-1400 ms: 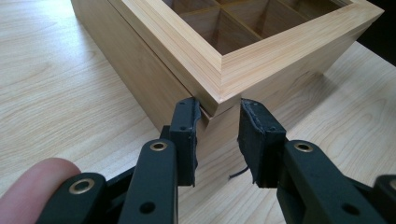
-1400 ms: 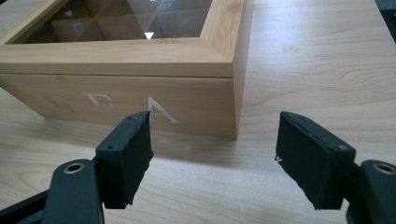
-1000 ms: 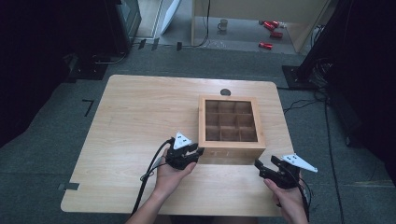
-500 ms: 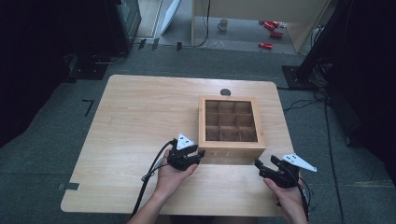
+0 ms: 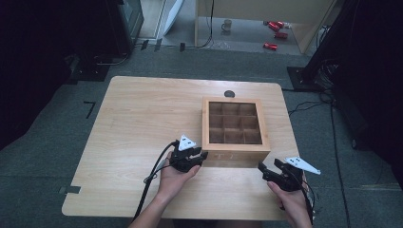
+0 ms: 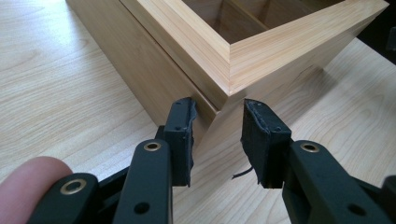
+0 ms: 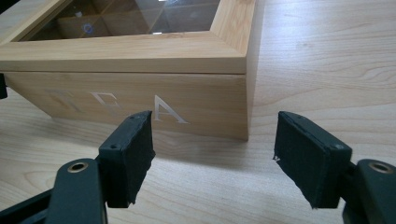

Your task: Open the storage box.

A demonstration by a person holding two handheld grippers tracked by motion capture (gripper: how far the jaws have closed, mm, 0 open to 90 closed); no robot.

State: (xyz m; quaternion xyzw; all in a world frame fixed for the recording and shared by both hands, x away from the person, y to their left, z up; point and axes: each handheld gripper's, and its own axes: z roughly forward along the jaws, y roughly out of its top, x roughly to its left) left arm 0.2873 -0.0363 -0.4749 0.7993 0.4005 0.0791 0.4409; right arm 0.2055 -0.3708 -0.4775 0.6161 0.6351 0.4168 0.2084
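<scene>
High view looks down from above; both gripper views sit close, sharing the wooden box (image 5: 235,128)

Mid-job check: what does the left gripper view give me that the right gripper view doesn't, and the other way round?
Left gripper view: the near corner of the wooden box between the left tongs, which have just been closing, plus a fingertip. Right gripper view: the TEA lettering on the front and the glass lid, beyond the open right tongs. Both: the wooden box and the table.
</scene>
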